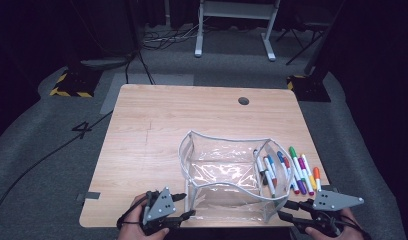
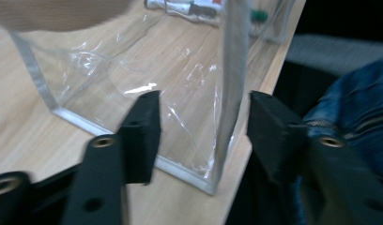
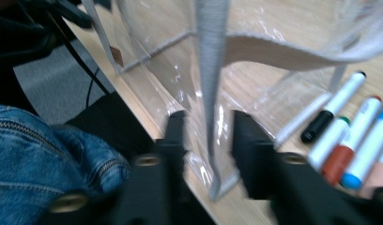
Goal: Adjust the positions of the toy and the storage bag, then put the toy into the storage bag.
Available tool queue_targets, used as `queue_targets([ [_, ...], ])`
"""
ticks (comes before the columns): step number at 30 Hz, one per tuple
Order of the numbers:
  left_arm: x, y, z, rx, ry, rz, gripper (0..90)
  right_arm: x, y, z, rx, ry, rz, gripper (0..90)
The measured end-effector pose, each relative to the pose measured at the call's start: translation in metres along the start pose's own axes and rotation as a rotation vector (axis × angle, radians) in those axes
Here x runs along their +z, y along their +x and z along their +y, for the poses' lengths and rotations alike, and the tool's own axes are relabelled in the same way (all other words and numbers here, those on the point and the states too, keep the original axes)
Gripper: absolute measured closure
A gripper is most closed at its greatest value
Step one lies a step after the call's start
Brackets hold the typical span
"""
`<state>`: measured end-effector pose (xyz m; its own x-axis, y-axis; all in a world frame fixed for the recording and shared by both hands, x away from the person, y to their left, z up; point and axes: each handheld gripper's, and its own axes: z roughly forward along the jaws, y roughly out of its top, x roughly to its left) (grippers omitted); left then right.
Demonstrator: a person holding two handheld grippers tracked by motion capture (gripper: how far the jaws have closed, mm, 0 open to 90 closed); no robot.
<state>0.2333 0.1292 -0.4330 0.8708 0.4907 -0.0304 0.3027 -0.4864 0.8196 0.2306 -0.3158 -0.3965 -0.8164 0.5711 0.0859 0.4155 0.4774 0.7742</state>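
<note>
Two grippers sit at the bottom of the high view, either side of a clear pouch (image 1: 227, 175) standing on the counter (image 1: 152, 125). Left gripper (image 1: 184, 205) has open fingers (image 2: 142, 131) straddling a grey corner seam without pressing; right gripper (image 1: 288, 210) likewise, apart around another seam. Markers (image 1: 299, 172) lie right of the pouch.

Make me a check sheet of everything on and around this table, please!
Surface: wooden table, one round hole.
Job's things: clear pouch standing open near the front edge; markers lying beside it.
Clutter: nothing seen.
Grippers: left gripper and right gripper open, each with a pouch edge between its jaws, not pinched.
Cables: black cables on the floor.
Surroundings: grey carpet, white desk frame, striped stand bases.
</note>
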Motion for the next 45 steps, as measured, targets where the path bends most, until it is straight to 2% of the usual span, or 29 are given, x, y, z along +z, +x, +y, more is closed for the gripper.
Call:
queue_targets([
  [1, -0.005, 0.003, 0.002, -0.038, 0.008, -0.013, 42.9, 0.0, 0.0, 0.0, 0.0, 0.0, 0.0, 57.3],
  [3, -0.011, 0.011, 0.004, -0.071, -0.001, 0.0, 41.5, -0.011, -0.004, 0.001, -0.001, -0.006, -0.026, 55.0],
  [4, -0.012, 0.015, 0.004, -0.074, -0.005, 0.022, 39.3, -0.02, -0.009, 0.0, 0.027, -0.007, -0.05, 54.5],
  [5, -0.012, 0.02, 0.005, -0.076, -0.002, 0.055, 39.3, -0.02, -0.009, 0.0, 0.027, -0.007, -0.05, 54.5],
  [8, -0.012, 0.036, 0.008, -0.049, 0.018, 0.167, 37.1, -0.026, -0.019, -0.003, 0.063, -0.008, -0.102, 53.9],
  [9, -0.011, 0.041, 0.009, -0.047, 0.016, 0.182, 36.0, -0.027, -0.023, -0.005, 0.075, -0.007, -0.12, 53.4],
  [12, -0.005, 0.06, 0.01, -0.057, -0.03, 0.208, 32.8, -0.027, -0.034, -0.008, 0.102, -0.009, -0.167, 51.6],
  [14, -0.001, 0.073, 0.009, -0.074, -0.026, 0.23, 32.5, -0.026, -0.042, -0.009, 0.117, -0.018, -0.201, 49.4],
  [16, 0.005, 0.084, 0.006, -0.078, -0.015, 0.257, 31.6, -0.026, -0.052, -0.009, 0.138, -0.024, -0.231, 46.5],
  [18, 0.013, 0.096, 0.001, -0.091, 0.005, 0.307, 29.6, -0.024, -0.062, -0.01, 0.17, -0.037, -0.249, 46.4],
  [20, 0.02, 0.103, -0.007, -0.103, 0.027, 0.328, 28.5, -0.022, -0.074, -0.01, 0.199, -0.014, -0.288, 46.6],
  [22, 0.028, 0.11, -0.017, -0.135, 0.054, 0.332, 28.4, -0.021, -0.085, -0.01, 0.213, 0.029, -0.32, 47.1],
  [23, 0.031, 0.112, -0.022, -0.151, 0.061, 0.333, 28.3, -0.019, -0.1, -0.011, 0.241, 0.063, -0.355, 47.6],
  [24, 0.033, 0.113, -0.028, -0.157, 0.068, 0.34, 28.3, -0.019, -0.1, -0.011, 0.241, 0.063, -0.355, 47.6],
  [28, 0.037, 0.114, -0.047, -0.172, 0.112, 0.364, 27.7, -0.019, -0.13, -0.02, 0.31, 0.138, -0.417, 48.8],
  [34, 0.039, 0.113, -0.062, -0.195, 0.154, 0.378, 27.7, -0.016, -0.163, -0.039, 0.394, 0.227, -0.46, 55.2],
  [37, 0.038, 0.113, -0.068, -0.205, 0.166, 0.379, 27.7, -0.009, -0.172, -0.051, 0.443, 0.299, -0.454, 58.2],
  [39, 0.036, 0.113, -0.071, -0.235, 0.157, 0.371, 27.4, -0.003, -0.174, -0.058, 0.47, 0.338, -0.446, 58.3],
  [42, 0.034, 0.113, -0.073, -0.256, 0.156, 0.372, 27.4, 0.004, -0.176, -0.063, 0.486, 0.361, -0.424, 58.8],
  [45, 0.034, 0.113, -0.073, -0.259, 0.156, 0.372, 27.4, 0.007, -0.175, -0.064, 0.491, 0.384, -0.414, 61.7],
])
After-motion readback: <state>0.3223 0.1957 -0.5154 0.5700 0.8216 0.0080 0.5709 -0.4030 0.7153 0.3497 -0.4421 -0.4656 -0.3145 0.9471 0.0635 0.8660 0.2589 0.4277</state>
